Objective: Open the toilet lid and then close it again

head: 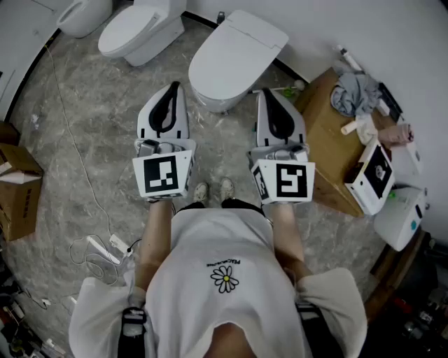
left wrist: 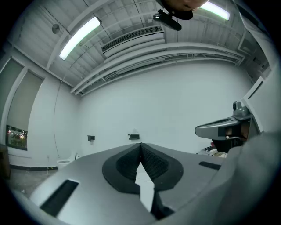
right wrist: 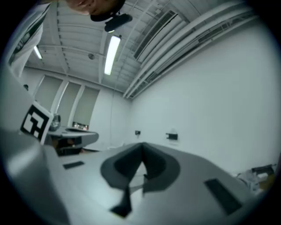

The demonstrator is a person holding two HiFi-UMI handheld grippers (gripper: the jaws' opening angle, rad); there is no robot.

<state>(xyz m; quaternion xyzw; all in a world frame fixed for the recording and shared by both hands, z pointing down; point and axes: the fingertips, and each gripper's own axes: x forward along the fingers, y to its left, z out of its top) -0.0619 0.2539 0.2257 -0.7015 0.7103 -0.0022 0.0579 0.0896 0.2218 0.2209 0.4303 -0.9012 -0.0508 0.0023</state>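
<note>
A white toilet [head: 234,56] with its lid down stands on the marbled floor straight ahead of me in the head view. My left gripper [head: 175,86] is held level, short of the toilet's left side, with its jaws shut and nothing between them. My right gripper [head: 267,92] hangs level just off the bowl's right side, also shut and empty. Neither touches the toilet. The left gripper view shows closed jaws [left wrist: 141,146] against a white wall, with the right gripper [left wrist: 224,129] beside them. In the right gripper view the shut jaws [right wrist: 142,146] face the same wall.
Two more white toilets [head: 140,28] [head: 84,14] stand at the back left. A wooden box [head: 329,140] bearing cloth and white devices sits at the right. An open cardboard box [head: 17,189] is at the left. A cable and a power strip [head: 105,246] lie on the floor.
</note>
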